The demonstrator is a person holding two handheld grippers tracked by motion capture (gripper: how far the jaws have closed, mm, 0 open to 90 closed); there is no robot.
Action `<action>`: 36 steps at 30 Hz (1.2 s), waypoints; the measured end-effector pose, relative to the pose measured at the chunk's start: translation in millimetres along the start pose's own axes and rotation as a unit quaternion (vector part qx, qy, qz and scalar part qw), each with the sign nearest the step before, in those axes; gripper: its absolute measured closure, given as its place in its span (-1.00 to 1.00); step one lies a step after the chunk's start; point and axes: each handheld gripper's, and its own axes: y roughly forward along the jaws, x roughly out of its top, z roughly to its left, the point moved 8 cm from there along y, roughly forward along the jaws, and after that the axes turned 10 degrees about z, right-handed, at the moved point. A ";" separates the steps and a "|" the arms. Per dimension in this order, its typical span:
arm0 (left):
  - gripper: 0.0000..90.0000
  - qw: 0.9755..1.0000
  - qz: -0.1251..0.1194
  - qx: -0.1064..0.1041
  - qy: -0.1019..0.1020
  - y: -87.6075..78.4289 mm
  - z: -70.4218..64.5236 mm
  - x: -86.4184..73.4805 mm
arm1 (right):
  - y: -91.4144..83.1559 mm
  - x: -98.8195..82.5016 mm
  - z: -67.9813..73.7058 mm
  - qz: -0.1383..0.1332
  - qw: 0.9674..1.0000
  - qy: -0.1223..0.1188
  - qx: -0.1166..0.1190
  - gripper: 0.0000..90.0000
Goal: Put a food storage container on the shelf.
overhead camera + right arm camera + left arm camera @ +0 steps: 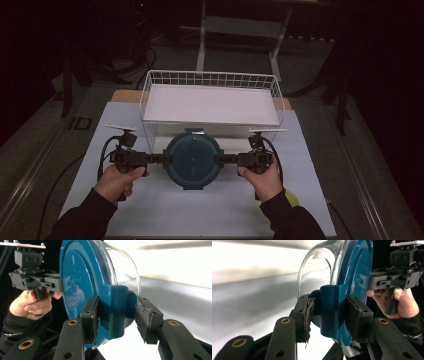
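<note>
**Gripping a lidded bowl from both sides**

Hanging between two grippers, a round glass bowl (193, 159) with a blue lid (193, 156) sits dead centre over the white table (150, 210) in the high view. The left gripper (161, 159) comes in at nine o'clock of the lid, the right gripper (224, 159) at three o'clock, each held by a hand, the left hand (118, 181) and the right hand (262, 179) low in the frame.

Look along the left gripper's own jaws: both pads pinch a blue lid tab (331, 311), one pad on each face, the clear bowl wall curving away behind it. The far hand and its gripper show at two o'clock of that view.

Now the right gripper view: the near pad presses flat on the other tab (117, 312), while the far pad stands just beside the tab's back, and I cannot tell if it touches. Neither pair of jaws is fully closed; the tabs fill the gap.

At twelve o'clock of the bowl stands a white wire basket (210, 80), its front rim just behind the lid.
</note>
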 end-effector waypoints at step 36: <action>0.26 0.998 -0.028 -0.005 0.062 1.1 -62.7 126.6 | -99.1 85.5 3.9 -0.092 0.996 -0.002 -0.022 0.22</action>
